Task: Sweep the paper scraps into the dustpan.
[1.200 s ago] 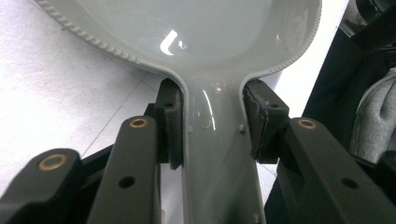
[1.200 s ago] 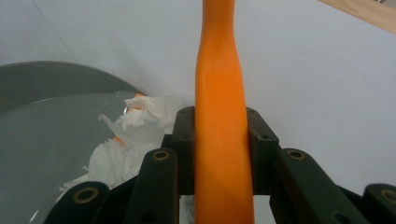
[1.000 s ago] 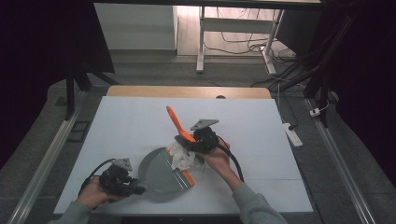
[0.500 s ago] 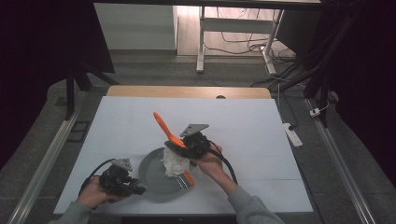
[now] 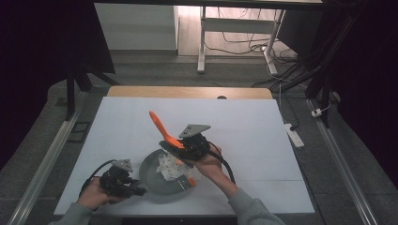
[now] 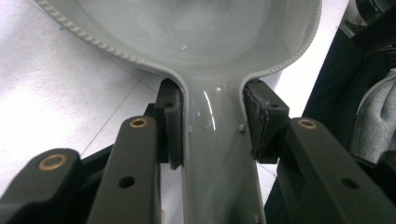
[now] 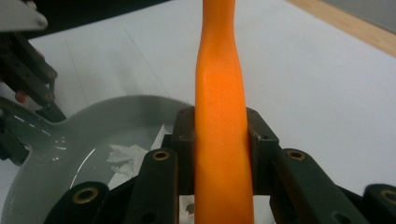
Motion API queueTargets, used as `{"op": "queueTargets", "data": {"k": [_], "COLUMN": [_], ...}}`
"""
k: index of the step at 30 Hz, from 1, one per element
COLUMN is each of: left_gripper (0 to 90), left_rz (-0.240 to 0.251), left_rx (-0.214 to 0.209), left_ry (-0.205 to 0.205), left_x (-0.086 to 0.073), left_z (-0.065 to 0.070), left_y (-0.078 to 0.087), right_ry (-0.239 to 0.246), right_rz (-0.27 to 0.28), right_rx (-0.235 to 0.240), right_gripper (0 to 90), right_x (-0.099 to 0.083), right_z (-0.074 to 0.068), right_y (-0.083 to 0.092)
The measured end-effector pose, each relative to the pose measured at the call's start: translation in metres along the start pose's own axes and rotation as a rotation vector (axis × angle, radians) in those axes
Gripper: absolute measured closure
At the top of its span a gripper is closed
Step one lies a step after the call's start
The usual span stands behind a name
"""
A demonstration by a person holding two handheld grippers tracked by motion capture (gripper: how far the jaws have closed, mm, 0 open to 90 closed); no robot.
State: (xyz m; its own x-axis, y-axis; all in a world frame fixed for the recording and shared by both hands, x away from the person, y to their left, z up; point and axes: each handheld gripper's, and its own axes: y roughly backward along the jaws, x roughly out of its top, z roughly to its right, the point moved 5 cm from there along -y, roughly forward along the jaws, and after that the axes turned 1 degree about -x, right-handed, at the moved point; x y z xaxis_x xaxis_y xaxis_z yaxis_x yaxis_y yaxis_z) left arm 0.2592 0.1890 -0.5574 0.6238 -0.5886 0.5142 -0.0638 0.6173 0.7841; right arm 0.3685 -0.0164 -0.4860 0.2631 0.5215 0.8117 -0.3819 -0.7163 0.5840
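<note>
A: What's in the pan (image 5: 162, 180)?

B: Crumpled white paper (image 5: 170, 167), lying in the grey bowl of it near the side by the right hand. The pan sits on the white surface (image 5: 244, 131), near its front edge.

A: Who holds what?

B: The left gripper (image 5: 123, 182) is clamped on the pan's handle (image 6: 219, 163); the left gripper view shows both pads pressed against its sides. The right gripper (image 5: 185, 145) is closed on an orange spatula (image 5: 162, 127), whose handle slants up and away to the left over the surface.

A: Anything one view gives that another doesn't?

B: The right gripper view shows the spatula handle (image 7: 222, 140) squeezed between the pads, with the paper (image 7: 126, 156) in the pan (image 7: 60, 140) below and the left gripper (image 7: 28, 93) at the far rim. From above, the spatula's lower end reaches down into the pan by the paper, though I can't tell whether it touches.

A: Changed from a second ago?

B: The right hand has shifted left, over the pan, and the spatula handle has swung left with it. The left hand and the pan are where they were.
</note>
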Motion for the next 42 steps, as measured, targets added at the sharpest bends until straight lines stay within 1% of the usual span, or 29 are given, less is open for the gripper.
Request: {"op": "queueTargets", "data": {"k": [4,12,16,18,22,24,27,32,36,38,42], "left_gripper": [61.3,61.3,61.3,61.3,61.3,61.3,61.3,61.2,61.3,61.2,61.2], "left_rz": [0.0,0.001,0.001,0.001,0.001,0.002,0.003,0.005,0.007,0.007,0.013], "left_rx": [-0.001,0.001,0.0,0.0,0.001,0.003,0.004,0.004,0.002,0.004,0.007], "left_ry": [0.0,0.0,0.0,0.002,0.001,0.001,0.001,0.001,0.005,0.007,0.015], "left_x": [0.0,0.0,0.0,0.0,0.0,0.0,-0.001,-0.001,-0.001,-0.001,-0.002], "left_z": [0.0,0.0,0.0,0.0,0.0,0.0,0.0,0.0,0.0,0.0,-0.001], "left_y": [0.0,0.0,0.0,0.0,0.0,0.0,0.0,0.0,0.0,0.0,0.0], "right_ry": [-0.009,-0.034,-0.062,-0.081,-0.108,-0.124,-0.133,-0.153,-0.158,-0.152,-0.163], "right_rz": [0.023,0.048,0.065,0.066,0.055,0.047,0.03,0.005,-0.01,-0.024,-0.05], "right_rx": [-0.01,-0.038,-0.066,-0.084,-0.134,-0.148,-0.167,-0.183,-0.196,-0.201,-0.207], "right_gripper": [70.0,70.0,70.0,70.0,70.0,70.0,70.0,70.0,70.0,70.0,70.0], "right_x": [0.004,0.006,0.005,0.003,-0.003,-0.007,-0.012,-0.019,-0.022,-0.024,-0.027], "right_z": [0.005,0.016,0.03,0.038,0.054,0.061,0.069,0.08,0.088,0.092,0.099], "right_y": [0.008,0.02,0.028,0.031,0.034,0.034,0.032,0.026,0.02,0.016,0.004]}}
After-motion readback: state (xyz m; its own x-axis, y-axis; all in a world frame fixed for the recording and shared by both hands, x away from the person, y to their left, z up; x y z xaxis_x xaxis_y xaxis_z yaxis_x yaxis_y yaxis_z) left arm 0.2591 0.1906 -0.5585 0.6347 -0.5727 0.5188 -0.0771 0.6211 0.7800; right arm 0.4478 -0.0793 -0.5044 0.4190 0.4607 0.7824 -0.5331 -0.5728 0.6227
